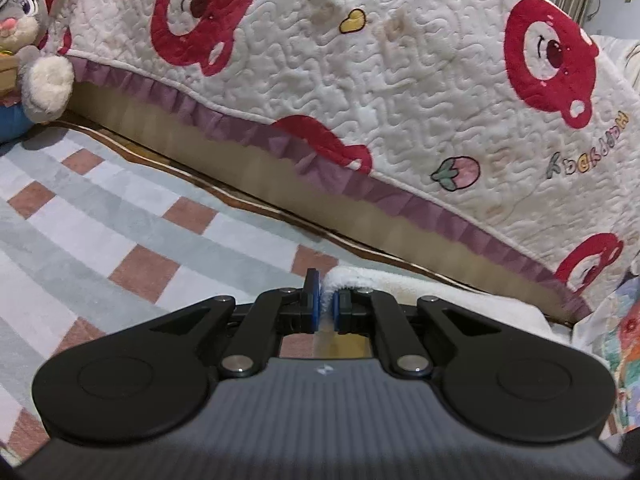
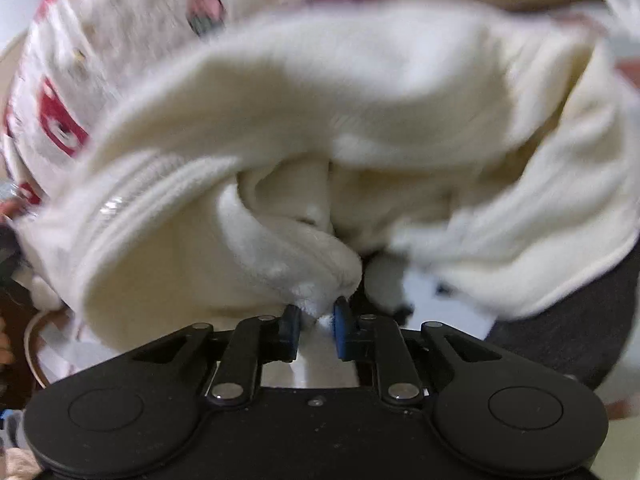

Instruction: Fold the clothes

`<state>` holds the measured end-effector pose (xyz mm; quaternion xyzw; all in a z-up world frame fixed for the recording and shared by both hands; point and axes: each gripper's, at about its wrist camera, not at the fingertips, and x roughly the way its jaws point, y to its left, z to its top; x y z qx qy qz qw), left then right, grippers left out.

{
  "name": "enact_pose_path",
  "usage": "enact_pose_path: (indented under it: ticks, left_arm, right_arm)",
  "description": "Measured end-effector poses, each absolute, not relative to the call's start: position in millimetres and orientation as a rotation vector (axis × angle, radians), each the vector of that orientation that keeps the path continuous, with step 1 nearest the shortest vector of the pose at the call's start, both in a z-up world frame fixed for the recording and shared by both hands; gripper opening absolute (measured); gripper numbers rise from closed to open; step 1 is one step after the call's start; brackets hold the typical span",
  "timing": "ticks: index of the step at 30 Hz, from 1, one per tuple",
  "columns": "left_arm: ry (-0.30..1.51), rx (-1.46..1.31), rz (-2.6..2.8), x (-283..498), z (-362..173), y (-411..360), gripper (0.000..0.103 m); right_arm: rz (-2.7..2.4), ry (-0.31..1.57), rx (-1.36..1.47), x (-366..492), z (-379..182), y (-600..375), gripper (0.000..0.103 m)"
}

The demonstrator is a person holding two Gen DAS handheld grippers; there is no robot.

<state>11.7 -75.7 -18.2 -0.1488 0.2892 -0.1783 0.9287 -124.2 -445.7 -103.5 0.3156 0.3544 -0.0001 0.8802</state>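
Observation:
A cream fleece garment (image 2: 360, 120) with a ribbed zipper edge fills the right wrist view, bunched and hanging in front of the camera. My right gripper (image 2: 316, 320) is shut on a fold of its edge. In the left wrist view my left gripper (image 1: 326, 304) is shut on another edge of the same cream garment (image 1: 440, 292), which trails off to the right over the checked bed sheet (image 1: 120, 220).
A white quilted cover with red bear prints (image 1: 360, 80) drapes over the headboard behind. A grey plush rabbit (image 1: 36, 60) sits at the far left. A floral fabric (image 1: 624, 340) lies at the right edge. A dark cloth (image 2: 568, 320) lies at lower right.

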Motion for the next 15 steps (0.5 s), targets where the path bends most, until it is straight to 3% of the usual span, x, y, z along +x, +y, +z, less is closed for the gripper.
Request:
enact_pose_path:
  ticks: [5, 15]
  left_arm:
    - [0.519, -0.204, -0.43, -1, 21, -87, 0.005]
    - [0.266, -0.071, -0.52, -46, 178, -104, 0.005]
  right_arm:
    - [0.003, 0.506, 0.604, -165, -5, -482, 0.018]
    - [0.04, 0.19, 0.426, -174, 188, -516, 0.018]
